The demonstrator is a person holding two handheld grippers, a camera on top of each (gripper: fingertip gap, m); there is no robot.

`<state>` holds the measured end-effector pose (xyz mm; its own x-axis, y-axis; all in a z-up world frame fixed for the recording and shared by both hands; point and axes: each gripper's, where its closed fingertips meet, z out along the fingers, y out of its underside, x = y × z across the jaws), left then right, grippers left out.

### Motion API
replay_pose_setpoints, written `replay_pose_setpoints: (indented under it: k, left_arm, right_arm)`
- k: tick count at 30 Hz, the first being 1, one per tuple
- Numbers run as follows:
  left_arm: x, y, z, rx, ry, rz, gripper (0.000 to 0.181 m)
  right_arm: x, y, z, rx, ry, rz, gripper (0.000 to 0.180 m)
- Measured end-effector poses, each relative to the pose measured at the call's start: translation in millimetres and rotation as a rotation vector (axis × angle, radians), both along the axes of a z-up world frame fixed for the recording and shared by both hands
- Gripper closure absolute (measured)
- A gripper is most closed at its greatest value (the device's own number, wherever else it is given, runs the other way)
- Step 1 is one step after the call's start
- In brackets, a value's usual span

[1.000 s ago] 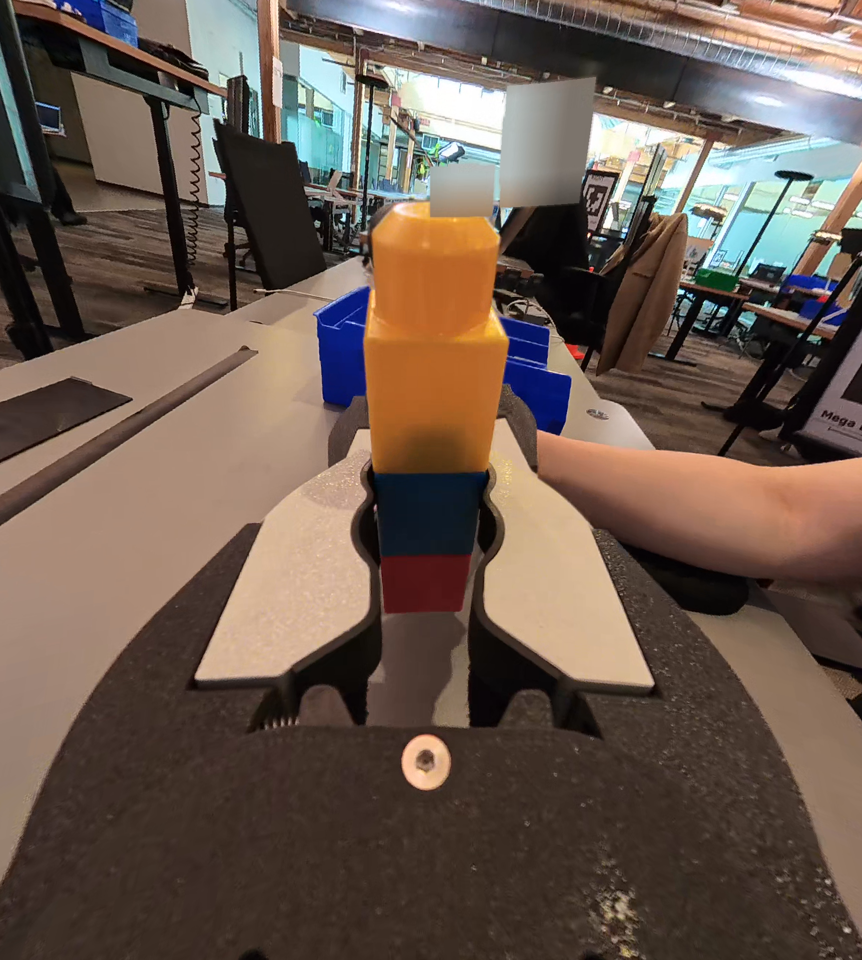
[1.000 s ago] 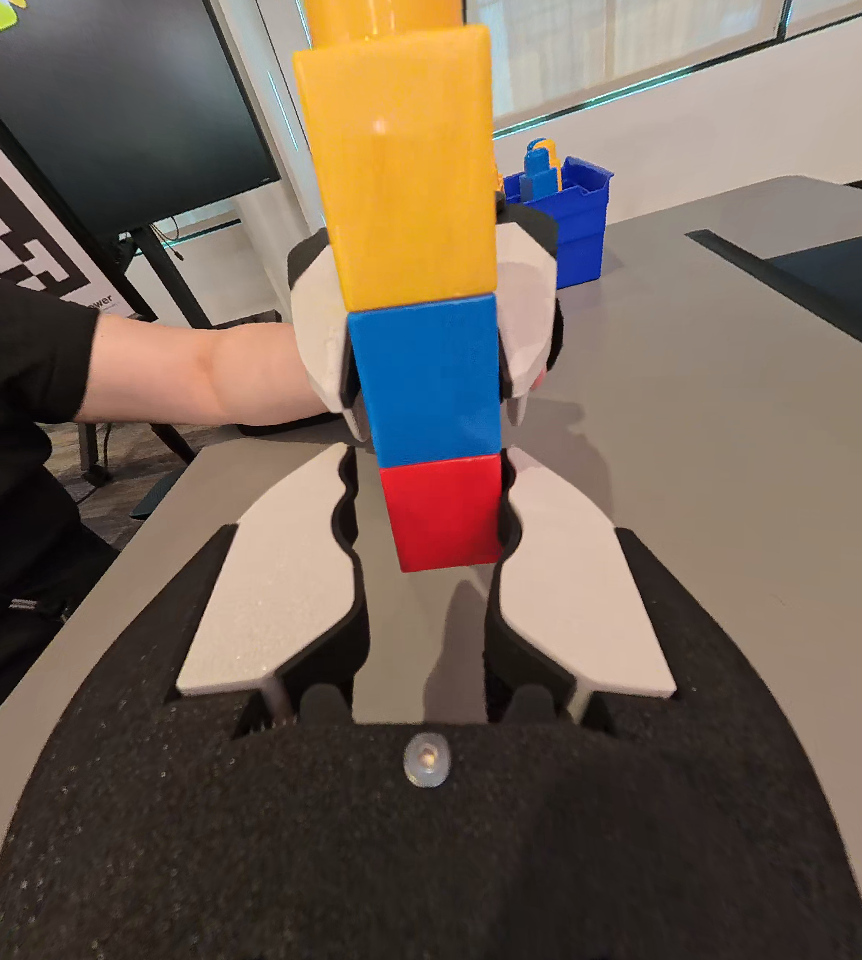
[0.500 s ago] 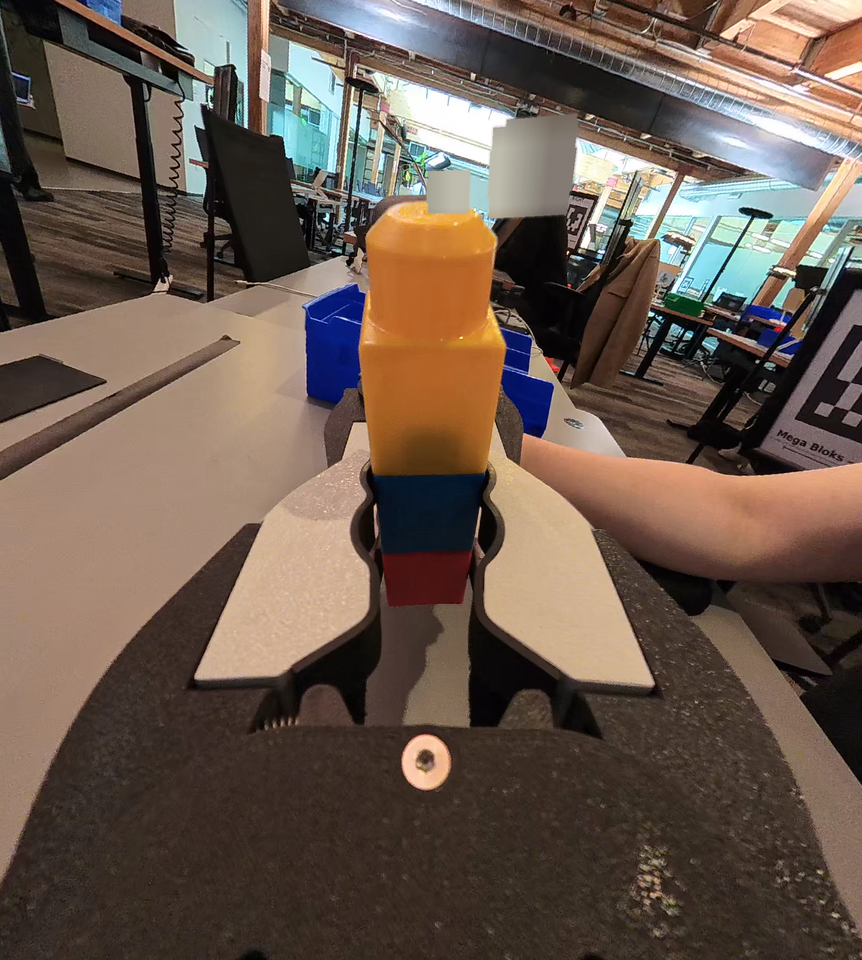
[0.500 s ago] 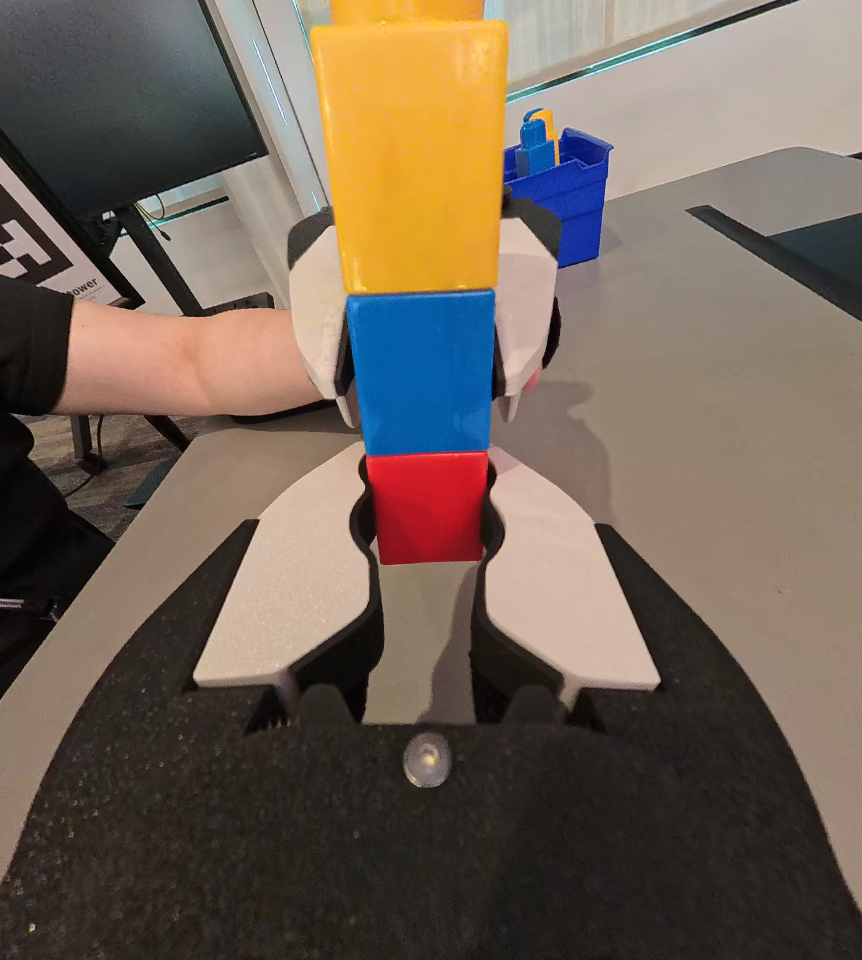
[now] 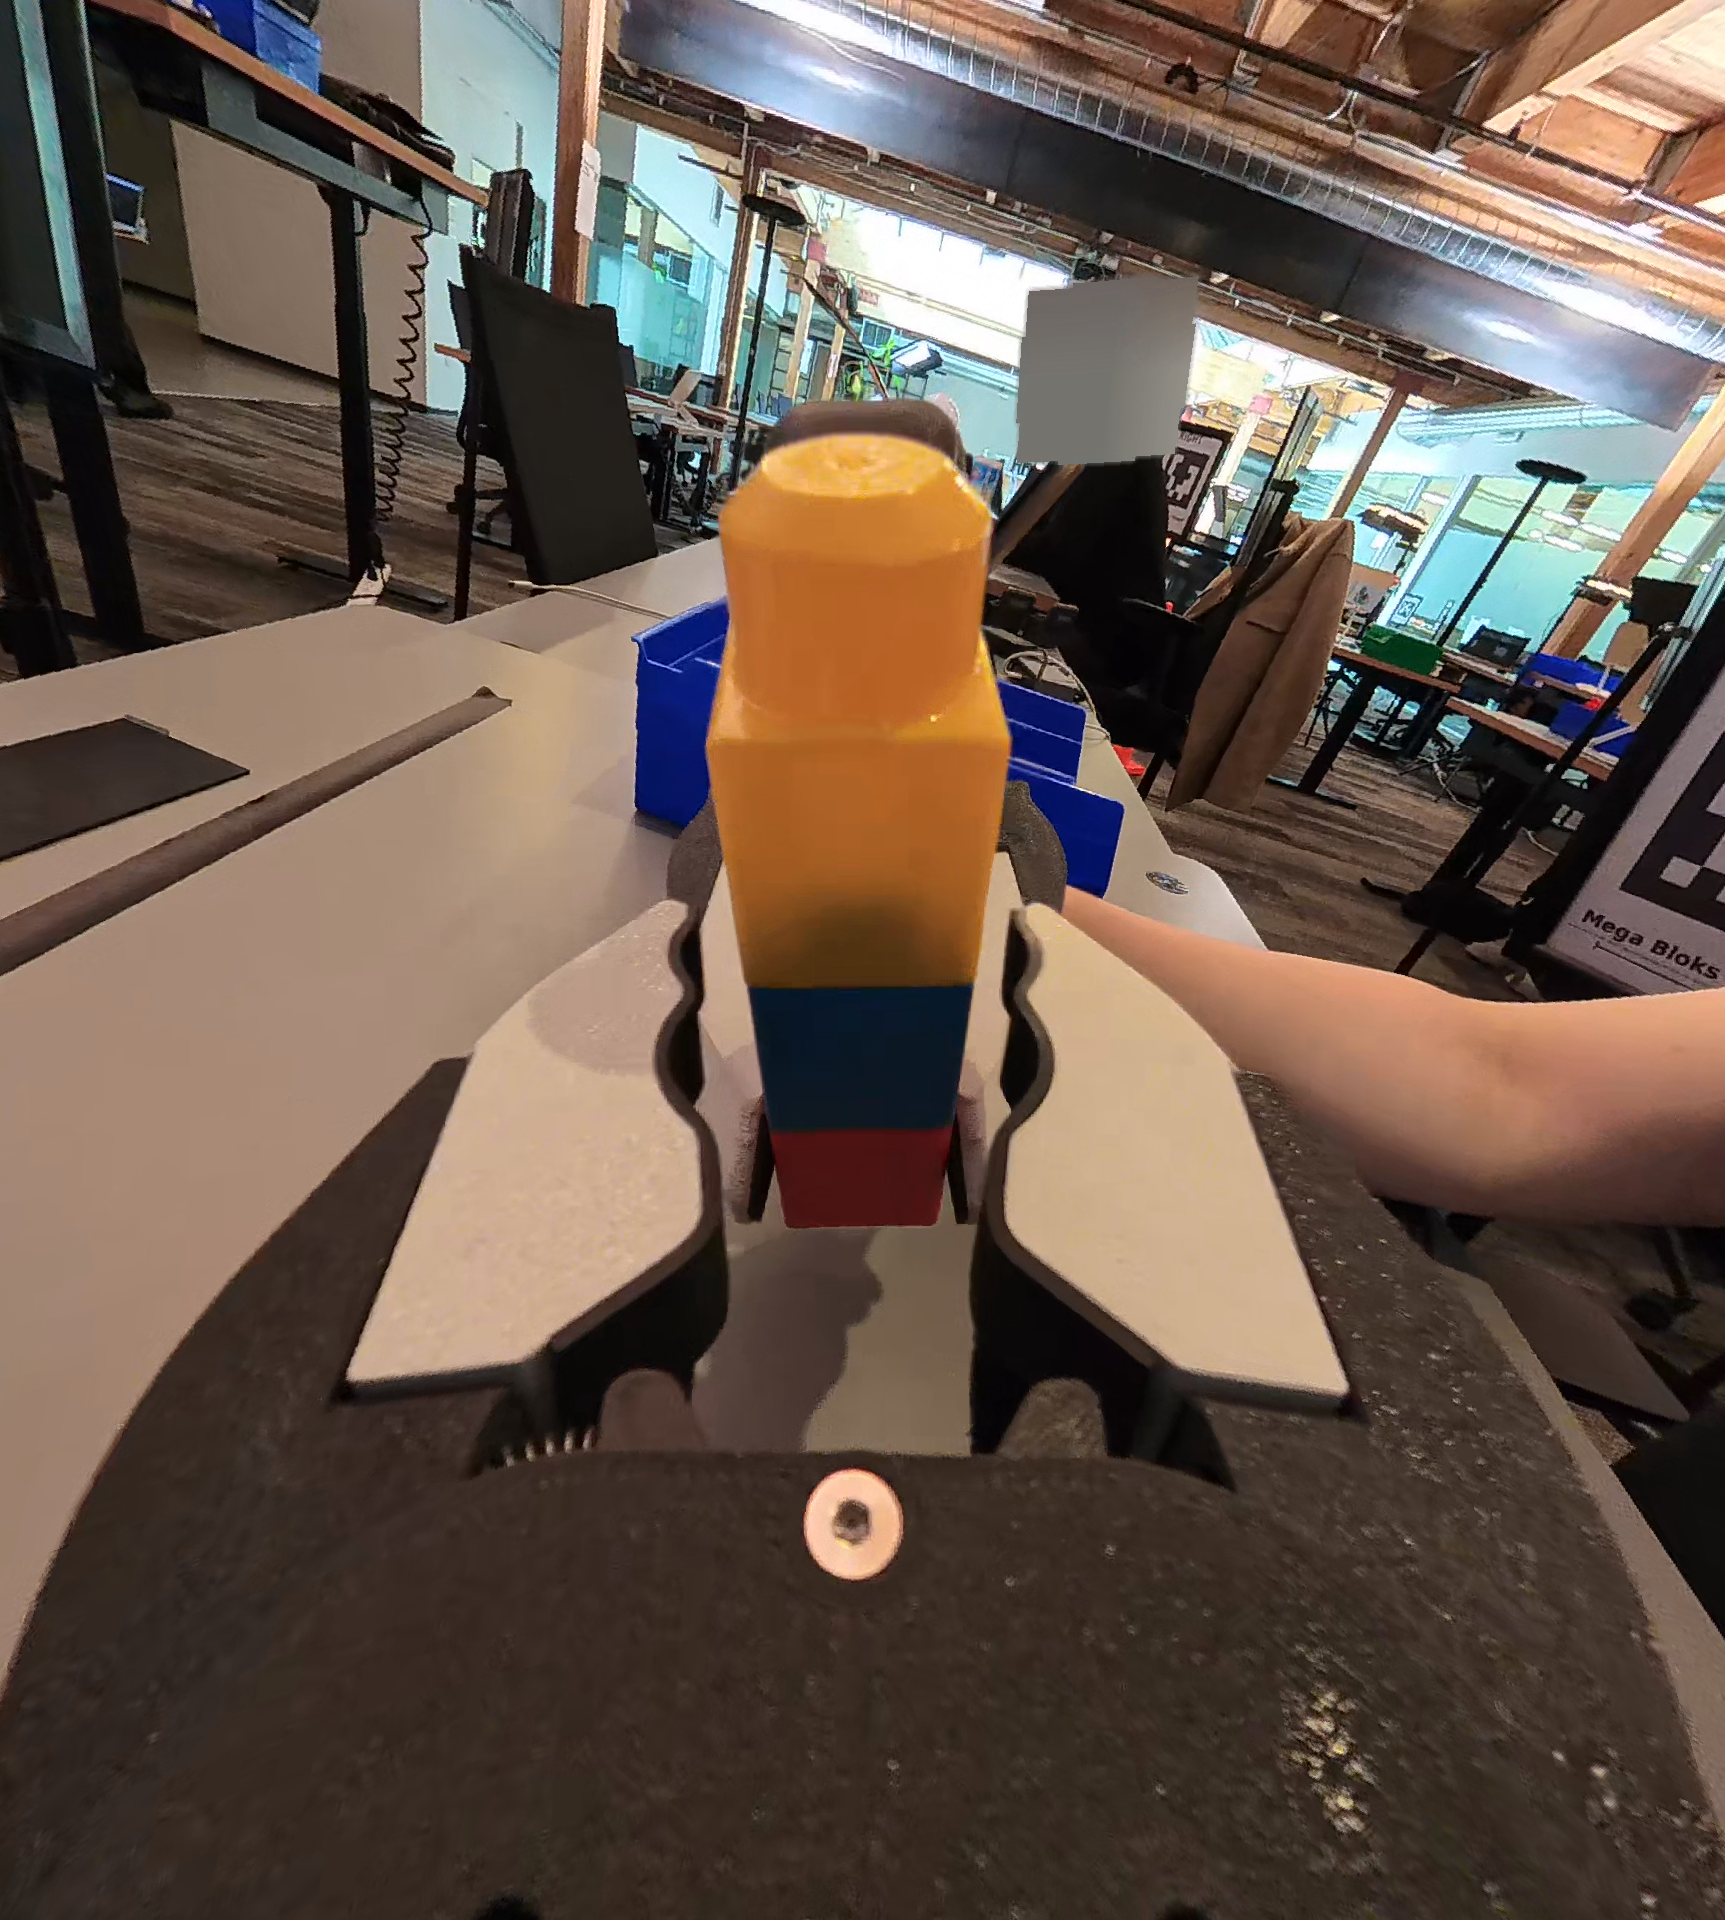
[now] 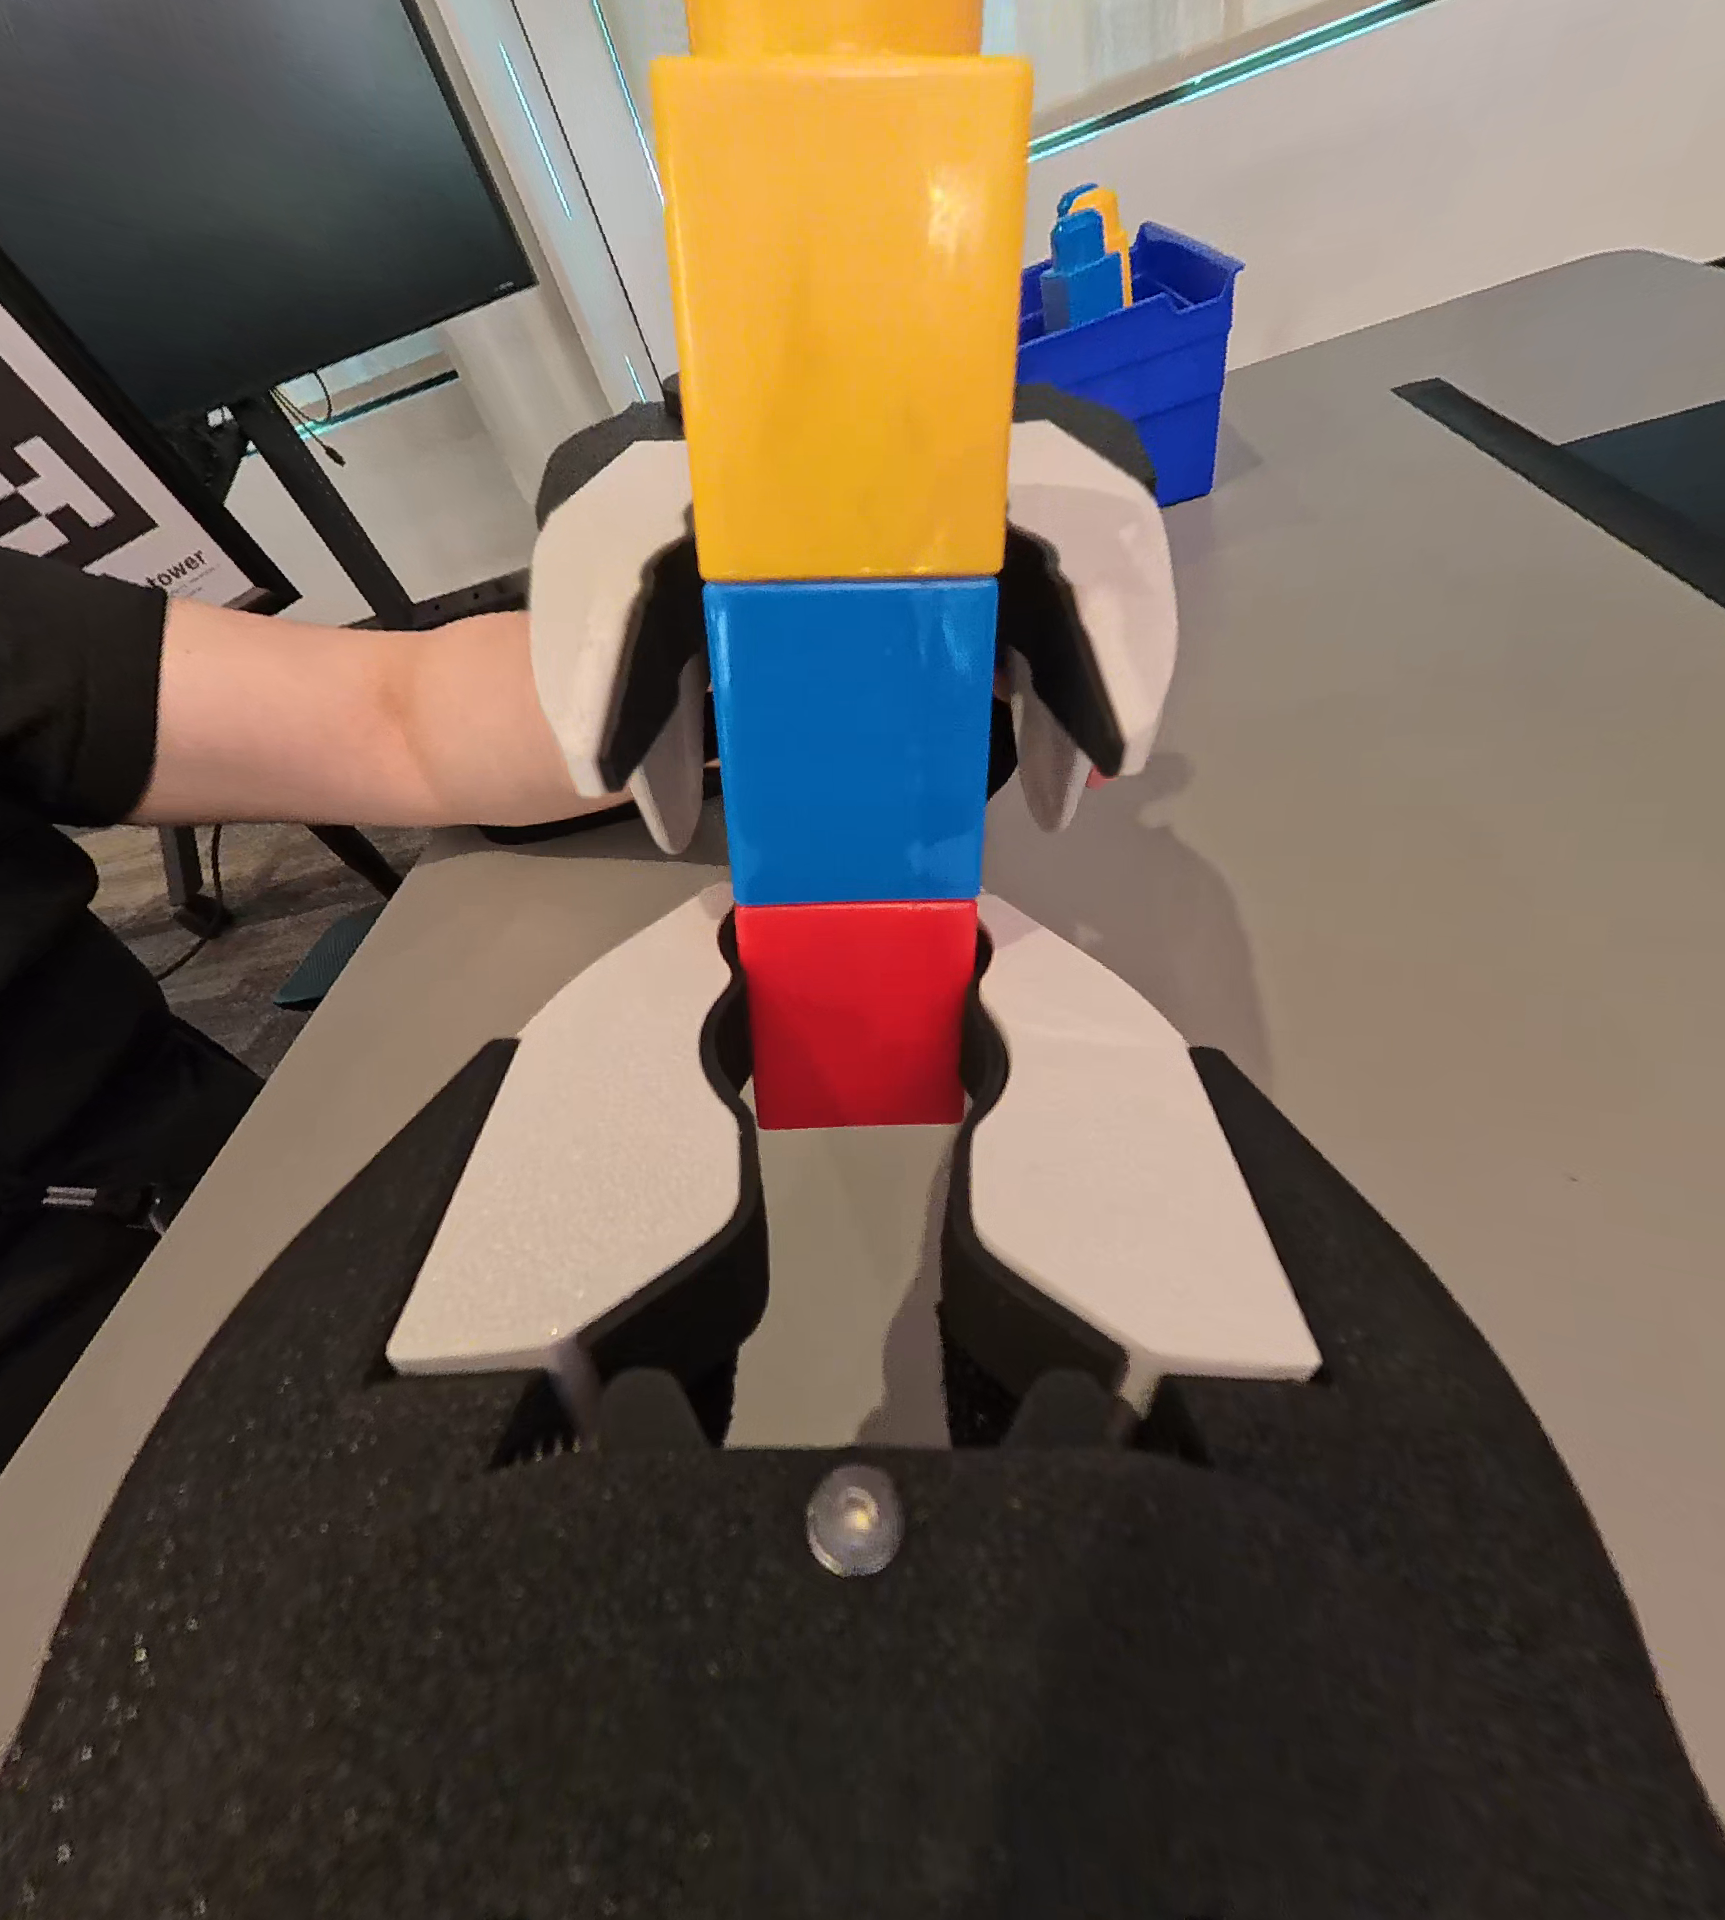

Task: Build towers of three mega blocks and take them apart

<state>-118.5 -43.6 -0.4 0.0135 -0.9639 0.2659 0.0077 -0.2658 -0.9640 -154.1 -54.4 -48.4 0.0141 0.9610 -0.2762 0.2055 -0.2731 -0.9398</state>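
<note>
**Three-block tower held at its base by one gripper**

A tower of three mega blocks stands upright on a grey table (image 6: 1460, 831): a red block (image 6: 853, 1013) at the bottom, a blue block (image 6: 853, 743) in the middle, and a tall yellow block (image 6: 842, 312) on top. The right gripper (image 6: 853, 1023) is clamped on the red block, its pale fingers (image 6: 619, 1143) pressed against both sides. The left gripper (image 5: 853, 1023) faces it from the opposite side, at the blue block's height, with its jaws spread apart and gaps visible on either side of the tower. A person's bare forearm (image 5: 1409, 1091) reaches in across the table edge. A blue bin (image 6: 1138, 374) holding more blocks sits on the table behind the tower.
</note>
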Motion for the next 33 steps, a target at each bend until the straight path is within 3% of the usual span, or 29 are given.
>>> replay_pose_setpoints:
  k: [2, 15, 18, 21, 33]
  left_arm:
    - [-1.1, -1.3, 1.4, -0.012, -0.019, -0.016, 0.144]
    - [-3.5, -1.2, 7.5, -0.029, -0.034, -0.021, 0.145]
    - [-5.7, 0.2, 12.4, -0.023, -0.053, -0.010, 0.145]
    - [-8.1, 1.9, 13.4, -0.033, -0.061, -0.010, 0.145]
    - [-5.8, 5.4, 6.3, -0.040, -0.035, 0.017, 0.144]
  right_arm:
    - [-1.3, -1.1, -1.4, 0.000, -0.010, 0.005, 0.144]
    - [-2.4, -1.9, 4.8, -0.005, 0.033, 0.007, 0.144]
    - [-0.9, 0.6, 0.9, 0.001, 0.011, -0.010, 0.137]
    - [-2.4, -1.7, 3.3, -0.006, 0.025, 0.006, 0.144]
    - [-0.7, 4.2, 3.9, 0.015, 0.010, -0.035, 0.144]
